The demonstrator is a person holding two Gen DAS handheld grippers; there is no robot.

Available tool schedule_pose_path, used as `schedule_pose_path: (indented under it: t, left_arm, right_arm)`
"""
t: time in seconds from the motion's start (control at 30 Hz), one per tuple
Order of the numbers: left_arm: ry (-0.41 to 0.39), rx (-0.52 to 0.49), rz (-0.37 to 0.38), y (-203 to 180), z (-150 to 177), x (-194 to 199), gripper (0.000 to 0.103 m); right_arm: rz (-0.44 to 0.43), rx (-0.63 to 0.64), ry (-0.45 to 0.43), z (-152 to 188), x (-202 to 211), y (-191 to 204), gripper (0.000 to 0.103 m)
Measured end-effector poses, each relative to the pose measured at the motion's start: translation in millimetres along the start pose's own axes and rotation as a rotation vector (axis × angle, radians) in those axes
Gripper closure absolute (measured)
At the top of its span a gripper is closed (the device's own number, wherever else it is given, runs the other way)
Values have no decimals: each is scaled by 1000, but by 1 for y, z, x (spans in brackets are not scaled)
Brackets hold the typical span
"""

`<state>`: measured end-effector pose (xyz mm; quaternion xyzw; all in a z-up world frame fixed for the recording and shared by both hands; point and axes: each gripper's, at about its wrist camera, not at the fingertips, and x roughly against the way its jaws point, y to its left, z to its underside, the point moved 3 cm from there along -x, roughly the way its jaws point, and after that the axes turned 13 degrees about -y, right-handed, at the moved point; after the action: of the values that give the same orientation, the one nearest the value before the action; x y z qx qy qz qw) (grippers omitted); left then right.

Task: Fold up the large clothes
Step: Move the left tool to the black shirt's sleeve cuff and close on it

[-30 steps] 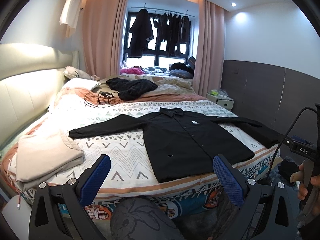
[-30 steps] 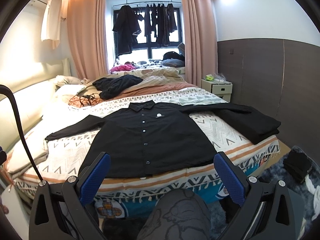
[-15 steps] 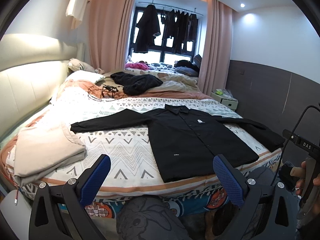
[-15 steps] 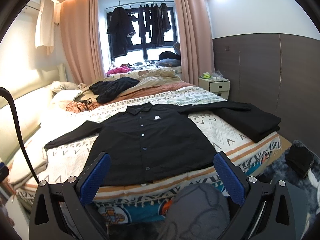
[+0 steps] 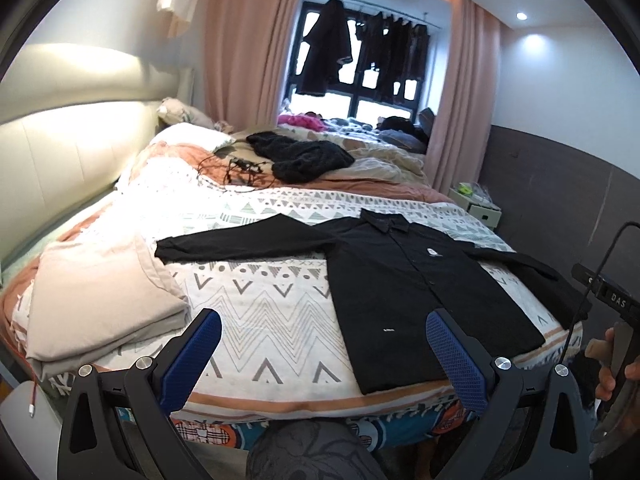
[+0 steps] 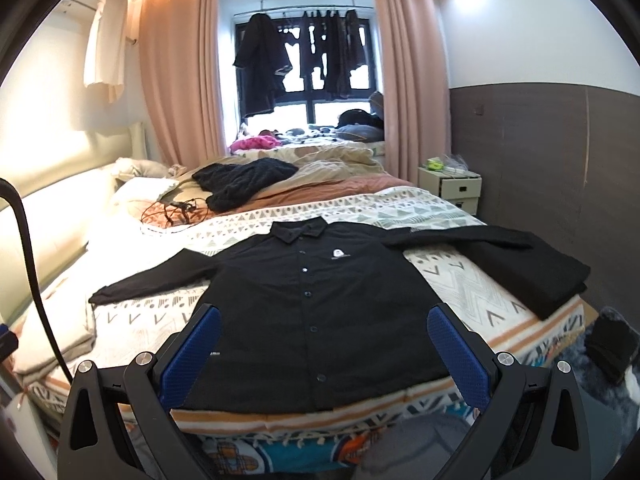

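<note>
1. A black long-sleeved button-up shirt with a small white chest logo lies flat and face up on the near part of the bed, collar toward the window and hem at the near edge of the mattress.
2. Its sleeves are spread out to both sides; one reaches toward the headboard side, and the other runs toward the dark wall panel, where its end lies over the bed's corner.
3. The shirt rests on a white bedspread with a grey zigzag and triangle pattern, which covers the near half of the bed and has an orange band along its front edge.
4. The left gripper, with blue textured pads, is spread wide and holds nothing; it hovers short of the bed's near edge, to the shirt's left, clear of the fabric.
5. The right gripper is likewise spread wide and empty, aimed at the shirt's hem from in front of the bed, not touching it.
6. A folded beige cloth sits on the bedspread's corner near the headboard, apart from the shirt's sleeve end.
7. Farther back, a crumpled black knitted garment lies on rumpled cream and pink bedding, with a tangle of dark cables just beside it.
8. A small white bedside cabinet stands by the dark wall panel, and dark clothes hang on a rail across the window.
</note>
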<state>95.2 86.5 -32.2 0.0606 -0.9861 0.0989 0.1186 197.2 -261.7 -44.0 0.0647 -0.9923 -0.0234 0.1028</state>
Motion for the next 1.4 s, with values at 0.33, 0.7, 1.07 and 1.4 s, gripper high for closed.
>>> schedule_pose_path:
  t: [0.33,0.7,1.07,1.4]
  left_arm:
    - [32,85,-152,46,-26,-58,1]
    - [103,103,-308,95,-43,-113,3]
    - [180,200,-411,156,-52,-170,27]
    - [258,324,-468,215,-42,-224,34]
  right_arm:
    - [-58,-10,50,-5,-74,19,0]
    - [-110,-33,118,-5,-166,27,0]
    - [-216,-39,192,-3,-256,53,0]
    - [-291,-44,249,3,-339,89,0]
